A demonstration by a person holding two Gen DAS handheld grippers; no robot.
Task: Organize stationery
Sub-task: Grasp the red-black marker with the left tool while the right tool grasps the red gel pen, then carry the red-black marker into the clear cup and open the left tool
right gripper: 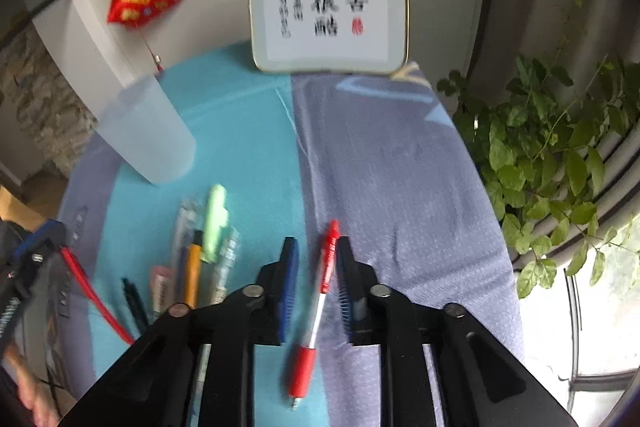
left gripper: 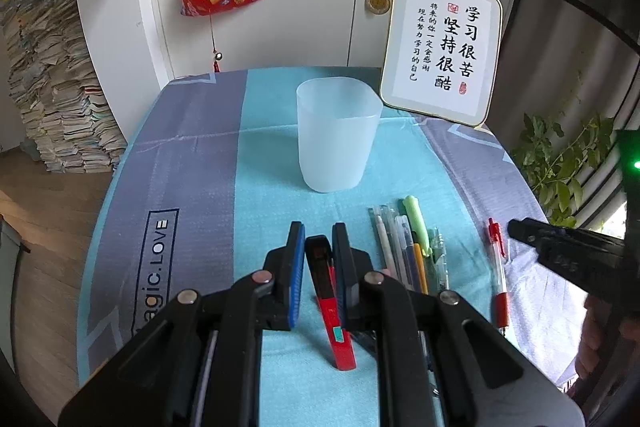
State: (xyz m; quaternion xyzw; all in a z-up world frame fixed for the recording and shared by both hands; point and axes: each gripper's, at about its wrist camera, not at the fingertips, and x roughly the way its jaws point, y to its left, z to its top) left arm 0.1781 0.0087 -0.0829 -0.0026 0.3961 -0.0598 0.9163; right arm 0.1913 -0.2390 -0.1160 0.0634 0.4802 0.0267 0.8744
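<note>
From my remote station I find the left gripper [left gripper: 318,235] clamped on a red and black utility knife [left gripper: 330,301], the black head nipped between the blue-faced pads and the red body hanging down toward the camera, clear of the cloth. My right gripper [right gripper: 316,247] stands with its jaws parted around a red pen [right gripper: 318,291]; the pen's clip end lies against the right-hand finger, the left pad is apart from it, and I cannot tell whether the pen rests on the cloth or leans on that finger. The left wrist view shows this same red pen lying on the table, apart from the main cluster, with the right gripper only as a dark shape at the frame's edge. The right wrist view, in turn, shows the knife side-on as a thin red strip under the left gripper at far left. Just beyond the jaws lies a cluster of pens [left gripper: 404,251], side by side: clear and white barrels, a yellow one, and a pale green highlighter [left gripper: 416,223]. The right view adds a black pen at the near end of the cluster. Farther back stands a frosted translucent pen cup [left gripper: 338,135], upright, nothing visible inside. Behind it a framed calligraphy board [left gripper: 440,47] leans at the table's rear, on the blue and grey tablecloth [left gripper: 192,155].
</note>
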